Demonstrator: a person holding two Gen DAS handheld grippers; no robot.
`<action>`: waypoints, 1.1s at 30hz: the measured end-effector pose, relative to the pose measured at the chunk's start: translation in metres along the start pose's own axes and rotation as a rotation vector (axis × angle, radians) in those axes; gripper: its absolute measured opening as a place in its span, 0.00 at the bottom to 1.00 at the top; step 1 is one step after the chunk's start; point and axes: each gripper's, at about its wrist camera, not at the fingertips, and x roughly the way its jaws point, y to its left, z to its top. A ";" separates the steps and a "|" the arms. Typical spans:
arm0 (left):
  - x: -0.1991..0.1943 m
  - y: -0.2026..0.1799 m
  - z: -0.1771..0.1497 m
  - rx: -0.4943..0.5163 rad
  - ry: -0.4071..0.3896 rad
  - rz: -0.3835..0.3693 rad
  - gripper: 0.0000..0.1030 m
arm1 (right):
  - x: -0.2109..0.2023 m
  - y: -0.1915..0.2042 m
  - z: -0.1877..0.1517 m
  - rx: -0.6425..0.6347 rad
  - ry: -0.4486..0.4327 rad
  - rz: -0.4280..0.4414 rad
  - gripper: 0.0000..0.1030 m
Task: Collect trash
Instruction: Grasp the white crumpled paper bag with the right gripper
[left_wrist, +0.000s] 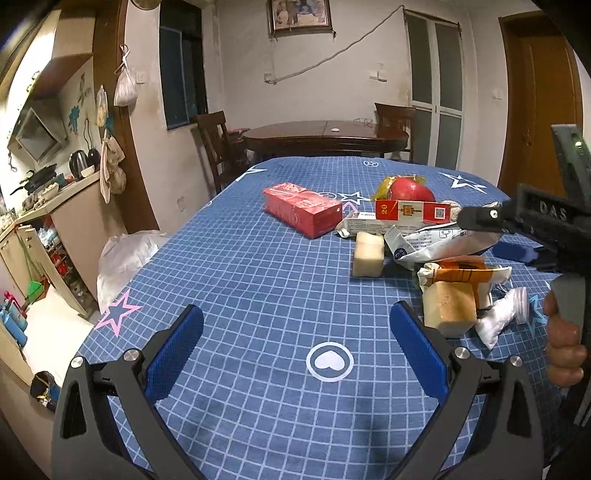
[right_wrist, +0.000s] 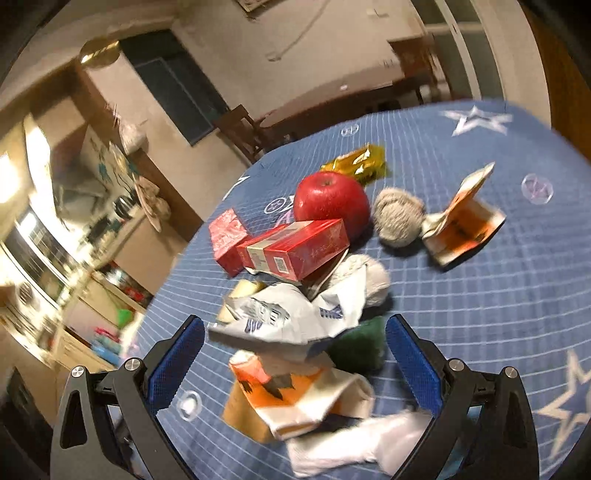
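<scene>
Low in the right wrist frame, the right gripper hangs spread over the crumpled white wrapper; light, crushable, probably slippery; I'd pinch its bunched middle; the left gripper gapes, holding nothing.

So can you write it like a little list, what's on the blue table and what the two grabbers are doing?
surface: blue checked tablecloth with stars
fruit: red apple, whole, behind the red carton
boxes: long red box; red carton on the heap
trash heap: crumpled white wrapper, orange-and-white wrapper, white plastic scrap
left gripper: open, holding nothing, over bare cloth
right gripper: open, above the heap, gripping nothing
</scene>
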 end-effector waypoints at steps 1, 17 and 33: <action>0.000 0.001 -0.001 0.000 0.000 -0.001 0.95 | 0.004 -0.002 0.001 0.019 0.003 0.007 0.95; 0.004 -0.001 -0.002 0.006 0.012 0.029 0.95 | 0.007 -0.011 0.002 0.048 -0.016 0.015 0.73; 0.002 -0.005 -0.002 0.016 0.025 0.063 0.95 | -0.018 -0.013 0.000 0.082 -0.037 0.146 0.40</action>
